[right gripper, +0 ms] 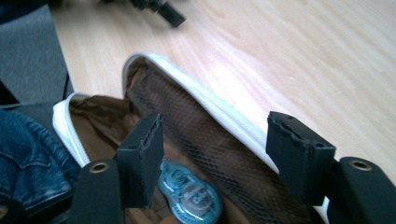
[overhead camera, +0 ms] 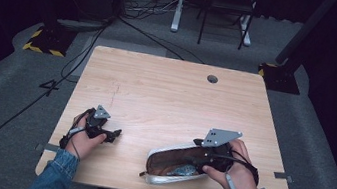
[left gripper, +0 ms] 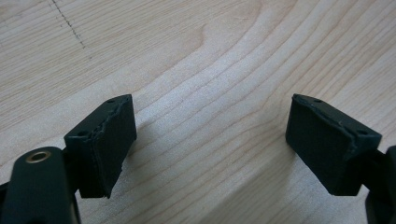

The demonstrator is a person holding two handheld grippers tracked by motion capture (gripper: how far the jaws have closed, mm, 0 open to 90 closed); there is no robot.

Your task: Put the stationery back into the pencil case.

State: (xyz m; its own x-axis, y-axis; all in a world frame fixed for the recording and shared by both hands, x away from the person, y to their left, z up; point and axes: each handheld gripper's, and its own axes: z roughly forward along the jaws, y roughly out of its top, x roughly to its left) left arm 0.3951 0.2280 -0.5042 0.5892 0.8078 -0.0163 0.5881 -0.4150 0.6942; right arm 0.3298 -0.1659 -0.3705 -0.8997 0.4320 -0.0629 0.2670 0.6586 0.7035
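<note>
A white pouch [overhead camera: 164, 175] with brown lining lies unzipped near the table's front edge, right of centre. In the right gripper view its white rim [right gripper: 219, 109] and brown mesh pocket run between the jaws, and a small teal oval item [right gripper: 189, 191] lies inside. My right gripper [overhead camera: 199, 153] hovers over the pouch mouth, open, its pads [right gripper: 142, 154] not pressing on anything. My left gripper [overhead camera: 115, 134] rests at the table's front left, open, with bare wood [left gripper: 210, 70] between its pads [left gripper: 109, 144].
The wooden table [overhead camera: 167, 89] has a round cable hole [overhead camera: 212, 79] at the back right and a faint pencil line [overhead camera: 115, 94] left of centre. Cables [overhead camera: 76, 55] trail over the grey floor, and stand bases [overhead camera: 45, 41] and furniture legs [overhead camera: 177, 10] sit beyond the far edge.
</note>
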